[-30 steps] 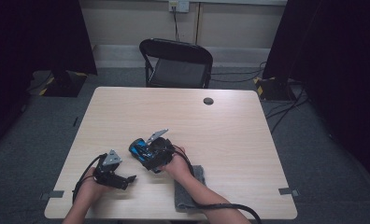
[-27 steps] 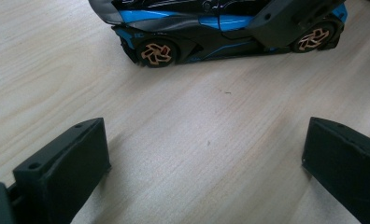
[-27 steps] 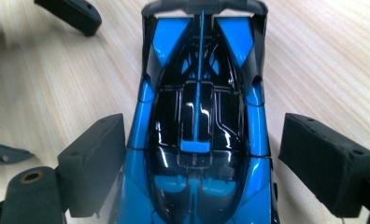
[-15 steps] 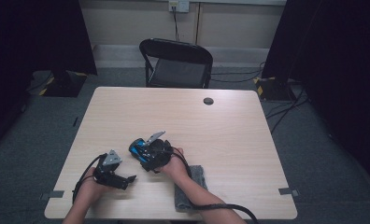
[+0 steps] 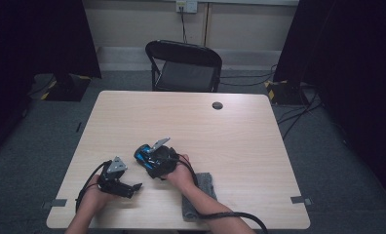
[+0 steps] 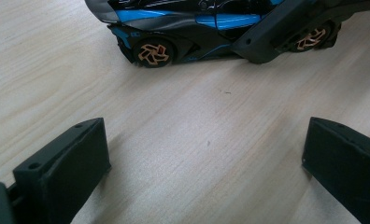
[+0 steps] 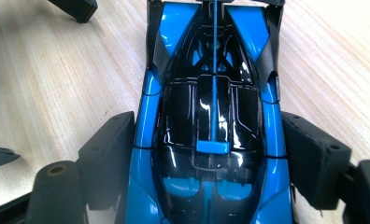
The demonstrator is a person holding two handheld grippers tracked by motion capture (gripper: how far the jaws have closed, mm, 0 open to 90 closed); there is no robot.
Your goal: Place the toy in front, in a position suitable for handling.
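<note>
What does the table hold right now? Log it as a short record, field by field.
item in hand: toy car, blue and black, orange wheels, standing on the table
right gripper: jaws either side of the car's body, just been closing; pads at its flanks
left gripper: jaws wide apart over bare wood, nothing between them, car just beyond
other items: grey cloth under the right forearm; black chair behind the table

we see the table (image 5: 240, 146) evenly lit from overhead while darkness swallows the room at nine and three o'clock, white glare streaks the toy car (image 7: 213, 116) roof, and soft shadows trail beneath the blurred nearest jaws.
</note>
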